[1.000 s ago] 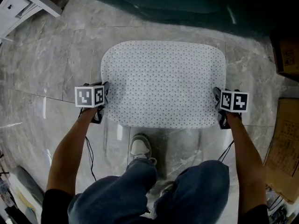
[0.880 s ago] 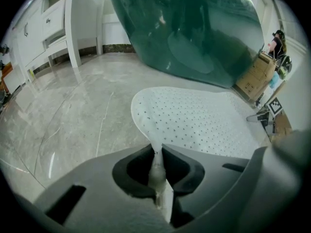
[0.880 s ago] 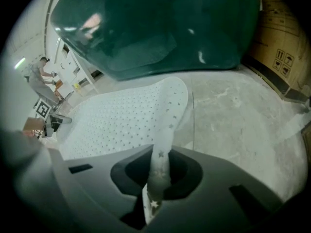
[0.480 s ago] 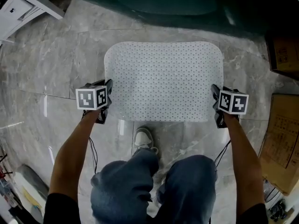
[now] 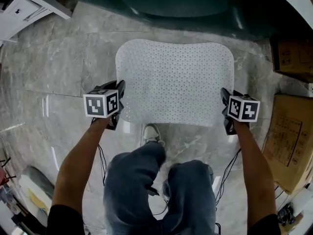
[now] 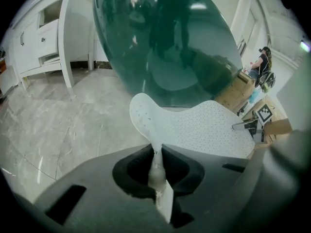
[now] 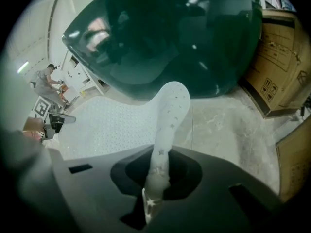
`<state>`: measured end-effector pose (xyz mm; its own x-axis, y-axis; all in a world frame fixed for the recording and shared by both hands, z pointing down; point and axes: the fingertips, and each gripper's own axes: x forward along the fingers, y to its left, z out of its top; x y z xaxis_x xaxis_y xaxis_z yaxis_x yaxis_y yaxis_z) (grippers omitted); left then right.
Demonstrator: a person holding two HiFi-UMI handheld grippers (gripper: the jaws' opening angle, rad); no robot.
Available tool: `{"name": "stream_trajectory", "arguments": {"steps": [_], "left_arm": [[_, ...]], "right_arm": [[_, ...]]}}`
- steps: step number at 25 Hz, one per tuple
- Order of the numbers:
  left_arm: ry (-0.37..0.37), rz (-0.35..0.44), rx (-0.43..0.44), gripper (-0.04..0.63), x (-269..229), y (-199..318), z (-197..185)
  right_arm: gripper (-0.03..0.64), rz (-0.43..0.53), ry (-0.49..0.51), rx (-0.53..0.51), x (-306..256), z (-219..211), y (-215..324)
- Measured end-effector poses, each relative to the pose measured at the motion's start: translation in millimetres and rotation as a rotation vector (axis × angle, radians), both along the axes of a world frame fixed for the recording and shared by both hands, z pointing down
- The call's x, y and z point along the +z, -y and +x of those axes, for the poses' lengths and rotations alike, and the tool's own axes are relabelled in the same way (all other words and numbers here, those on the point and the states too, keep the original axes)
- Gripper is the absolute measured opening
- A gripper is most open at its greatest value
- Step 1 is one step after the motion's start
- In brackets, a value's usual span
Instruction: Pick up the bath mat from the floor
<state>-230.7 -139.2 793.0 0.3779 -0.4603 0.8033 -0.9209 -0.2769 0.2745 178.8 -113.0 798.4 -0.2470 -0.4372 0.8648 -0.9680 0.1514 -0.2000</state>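
The white perforated bath mat (image 5: 175,82) hangs stretched between my two grippers above the marble floor. My left gripper (image 5: 119,106) is shut on the mat's left edge, and the thin sheet (image 6: 158,169) runs pinched between its jaws. At the opposite side my right gripper (image 5: 225,112) is shut on the right edge (image 7: 158,171). The mat's far end droops toward the dark green tub. From each gripper view the other gripper shows across the mat (image 6: 204,127), (image 7: 112,125).
A dark green tub (image 5: 176,4) fills the far side. White cabinet (image 5: 24,9) at the far left. Cardboard boxes (image 5: 288,131) stand along the right. The person's legs and a shoe (image 5: 150,133) are just under the mat's near edge.
The mat has risen off the floor with both grippers still holding it; it looks smaller and its near edge now clears the shoe. The left gripper moved slightly rightward.
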Motion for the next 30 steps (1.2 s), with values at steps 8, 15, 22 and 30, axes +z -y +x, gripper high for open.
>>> {"name": "stream_trajectory", "arguments": {"steps": [8, 15, 22, 30], "left_arm": [[-0.017, 0.008, 0.004, 0.031, -119, -3, 4], [-0.027, 0.035, -0.009, 0.029, -226, -9, 14], [-0.035, 0.061, -0.045, 0.029, -314, -18, 6], [-0.043, 0.117, -0.070, 0.031, -412, -25, 11]], "right_arm": [[0.025, 0.031, 0.015, 0.023, -120, -2, -1], [0.025, 0.069, 0.039, 0.010, -228, -6, -7], [0.025, 0.117, 0.050, 0.032, -321, -4, -16], [0.025, 0.196, 0.047, 0.034, -415, 1, -26]]}}
